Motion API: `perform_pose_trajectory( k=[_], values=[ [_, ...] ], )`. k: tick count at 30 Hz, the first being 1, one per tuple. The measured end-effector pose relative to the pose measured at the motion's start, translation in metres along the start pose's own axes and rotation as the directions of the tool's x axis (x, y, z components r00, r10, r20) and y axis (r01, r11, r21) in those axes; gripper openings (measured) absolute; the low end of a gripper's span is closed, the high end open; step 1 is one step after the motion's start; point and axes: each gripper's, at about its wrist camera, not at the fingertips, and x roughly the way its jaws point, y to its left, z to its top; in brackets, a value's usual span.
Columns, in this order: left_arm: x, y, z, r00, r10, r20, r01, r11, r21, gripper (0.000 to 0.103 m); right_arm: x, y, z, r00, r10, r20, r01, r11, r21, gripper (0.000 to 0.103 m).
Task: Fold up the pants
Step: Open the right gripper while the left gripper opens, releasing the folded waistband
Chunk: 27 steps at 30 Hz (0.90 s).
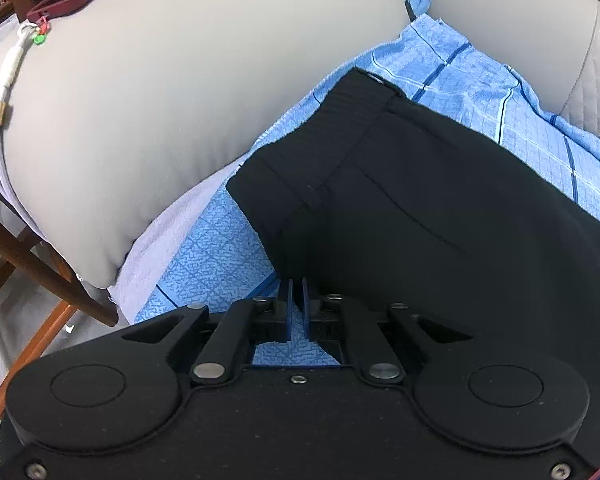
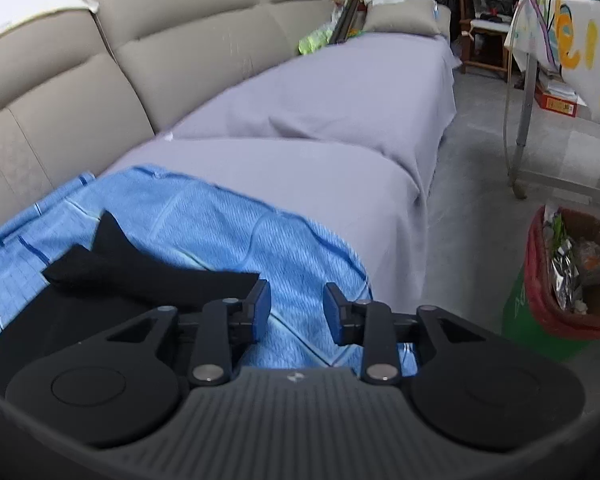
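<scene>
Black pants (image 1: 440, 208) lie on a blue checked cloth (image 1: 220, 264) spread over the sofa seat, waistband toward the upper left in the left wrist view. My left gripper (image 1: 297, 286) is nearly shut, its jaws a narrow slit apart at the pants' near edge, with nothing visibly clamped between them. In the right wrist view the pants' leg ends (image 2: 140, 272) lie folded over at lower left on the blue cloth (image 2: 240, 236). My right gripper (image 2: 298, 302) is open and empty, just right of the pants' edge, above the cloth.
A grey sofa arm cushion (image 1: 180, 100) rises left of the pants, with a wooden chair frame (image 1: 40, 264) beyond it. The sofa seat is covered by a grey sheet (image 2: 320, 120). A red-lined bin (image 2: 572, 276) and a table leg (image 2: 524, 120) stand on the floor at right.
</scene>
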Motion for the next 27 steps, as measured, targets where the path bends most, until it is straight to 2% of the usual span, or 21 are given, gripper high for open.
perform_pose_trajectory(
  k=[2,4,6,8,10,12,16,20,21,22,23,26,27],
  values=[
    [-0.008,0.001,0.000,1.000,-0.008,0.027,0.008,1.000,-0.010,0.011,-0.006,0.008,0.001,0.999,0.035,0.025,-0.034,0.999,-0.038,0.054],
    [-0.021,-0.001,-0.001,0.997,-0.013,0.080,0.013,1.000,-0.007,0.011,-0.011,0.024,0.001,0.994,0.103,0.037,-0.098,0.988,-0.115,0.058],
    [-0.036,-0.005,-0.002,0.989,-0.022,0.147,0.020,1.000,0.015,0.011,-0.014,0.045,-0.001,0.979,0.198,0.043,-0.186,0.962,-0.199,0.060],
    [-0.049,-0.012,-0.002,0.978,-0.040,0.205,0.032,0.999,0.042,0.012,-0.012,0.066,-0.001,0.967,0.253,0.037,-0.235,0.936,-0.263,0.060],
    [-0.058,-0.021,-0.002,0.967,-0.075,0.242,0.060,0.996,0.068,0.017,0.000,0.087,0.008,0.965,0.258,0.053,-0.230,0.923,-0.308,0.060],
    [-0.060,-0.029,-0.001,0.962,-0.104,0.252,0.085,0.993,0.086,0.022,0.022,0.103,0.021,0.970,0.243,0.016,-0.224,0.914,-0.338,0.060],
    [-0.054,-0.044,-0.004,0.959,-0.061,0.276,0.035,0.995,0.098,0.022,0.065,0.131,0.035,0.971,0.230,-0.062,-0.234,0.867,-0.440,0.059],
    [-0.030,-0.050,-0.006,0.972,-0.028,0.234,0.002,0.994,0.111,0.023,0.090,0.146,0.030,0.941,0.293,-0.172,-0.339,0.802,-0.491,0.057],
    [-0.024,-0.049,-0.008,0.975,-0.012,0.221,-0.012,0.994,0.110,0.023,0.095,0.147,0.026,0.938,0.291,-0.186,-0.346,0.791,-0.504,0.034],
    [-0.015,-0.050,-0.009,0.979,0.011,0.202,-0.034,0.993,0.111,0.023,0.097,0.148,0.024,0.950,0.270,-0.156,-0.311,0.792,-0.525,0.022],
    [-0.008,-0.050,-0.009,0.983,0.033,0.183,-0.054,0.992,0.113,0.023,0.099,0.149,0.022,0.963,0.238,-0.128,-0.269,0.796,-0.542,0.014],
    [0.005,-0.048,-0.011,0.983,0.071,0.169,-0.089,0.991,0.102,0.024,0.107,0.140,0.027,0.968,0.234,-0.087,-0.245,0.826,-0.507,0.019],
    [0.005,-0.048,-0.011,0.981,0.078,0.179,-0.098,0.990,0.105,0.024,0.110,0.138,0.029,0.980,0.194,-0.048,-0.191,0.844,-0.501,0.018]
  ],
)
